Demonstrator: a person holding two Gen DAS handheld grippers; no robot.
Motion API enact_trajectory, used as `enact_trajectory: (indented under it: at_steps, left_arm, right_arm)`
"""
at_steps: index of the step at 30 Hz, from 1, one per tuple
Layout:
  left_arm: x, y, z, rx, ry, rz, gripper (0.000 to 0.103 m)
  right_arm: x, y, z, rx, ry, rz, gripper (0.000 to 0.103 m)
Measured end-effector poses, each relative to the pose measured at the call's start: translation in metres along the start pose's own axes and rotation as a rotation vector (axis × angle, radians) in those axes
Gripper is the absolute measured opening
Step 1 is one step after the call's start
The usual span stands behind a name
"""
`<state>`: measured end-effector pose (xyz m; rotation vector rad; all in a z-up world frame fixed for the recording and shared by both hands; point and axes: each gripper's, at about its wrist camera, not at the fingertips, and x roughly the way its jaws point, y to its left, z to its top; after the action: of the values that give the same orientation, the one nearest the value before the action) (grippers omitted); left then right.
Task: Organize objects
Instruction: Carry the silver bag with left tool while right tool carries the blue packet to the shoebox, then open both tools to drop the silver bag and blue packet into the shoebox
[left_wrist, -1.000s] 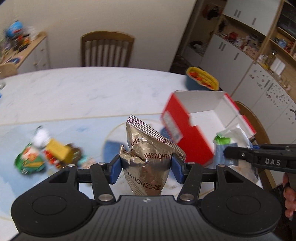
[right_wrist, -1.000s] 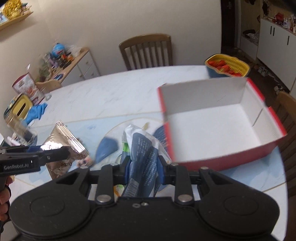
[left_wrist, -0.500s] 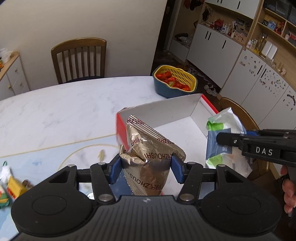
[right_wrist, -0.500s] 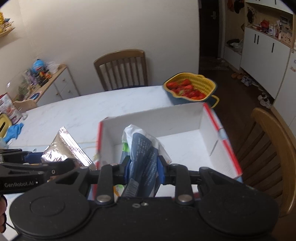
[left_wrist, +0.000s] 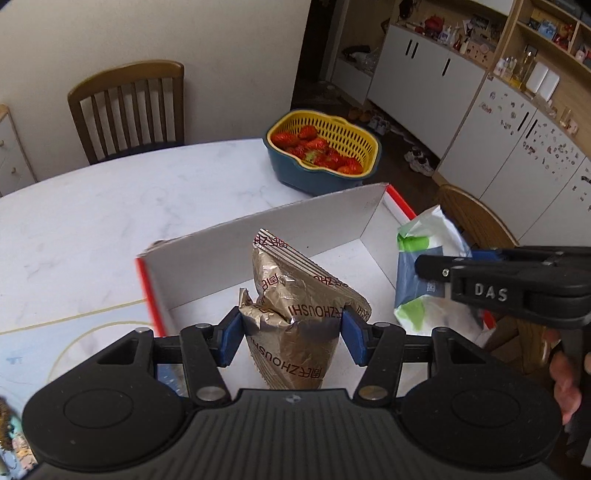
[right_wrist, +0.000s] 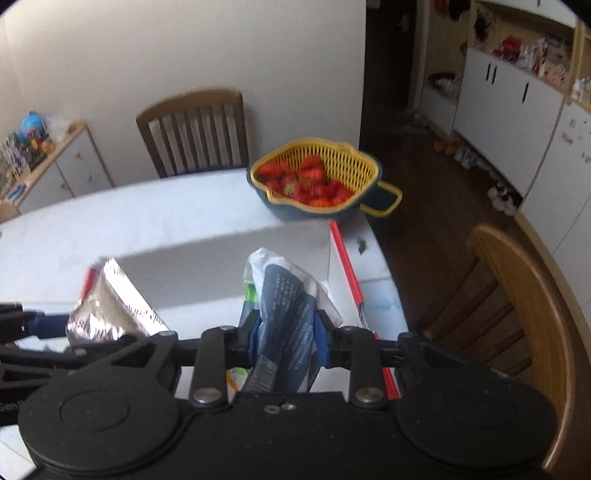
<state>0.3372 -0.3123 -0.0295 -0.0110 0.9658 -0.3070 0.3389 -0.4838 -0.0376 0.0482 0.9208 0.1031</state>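
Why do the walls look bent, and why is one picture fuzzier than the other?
Both views come through fisheye lenses, which bow straight lines near the edges. The left wrist view is sharp: print on the foil bag reads clearly. The right wrist view is smeared by motion: the strawberry basket and the box look soft, while the blue packet in its tool stays crisper.

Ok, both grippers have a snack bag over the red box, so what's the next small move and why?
Probably lower both bags a little further into the red box, then release. The left gripper clamps the gold foil bag and the right gripper clamps the blue and white bag; both hang above the box's white floor, which looks bare.
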Motion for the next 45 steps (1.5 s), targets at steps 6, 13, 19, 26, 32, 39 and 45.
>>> enact_trajectory:
  at_steps: [6, 13, 19, 26, 32, 39, 45]
  left_arm:
    - [0.043, -0.004, 0.002, 0.002, 0.076, 0.017, 0.056]
    - [0.073, -0.004, -0.006, 0.011, 0.147, 0.045, 0.056]
    - [0.088, -0.005, -0.009, 0.016, 0.199, 0.051, 0.056]
    - [0.107, -0.001, -0.012, 0.015, 0.266, 0.068, 0.057]
    - [0.111, 0.006, -0.013, 0.003, 0.279, 0.064, 0.059]
    - [0.097, 0.013, -0.014, -0.01, 0.25, 0.056, 0.064]
    - [0.07, 0.012, -0.014, 0.006, 0.187, 0.043, 0.064]
  right_arm:
    - [0.033, -0.009, 0.0, 0.01, 0.055, 0.04, 0.028]
    - [0.06, -0.007, -0.011, -0.02, 0.146, 0.036, 0.028]
    - [0.075, -0.004, -0.015, -0.034, 0.19, 0.04, 0.03]
    - [0.087, -0.002, -0.019, -0.033, 0.237, 0.025, 0.031]
    - [0.088, -0.001, -0.021, -0.027, 0.242, 0.024, 0.034]
    - [0.08, -0.002, -0.017, -0.004, 0.224, 0.038, 0.039]
    - [0.058, -0.004, -0.014, 0.008, 0.169, 0.053, 0.051]
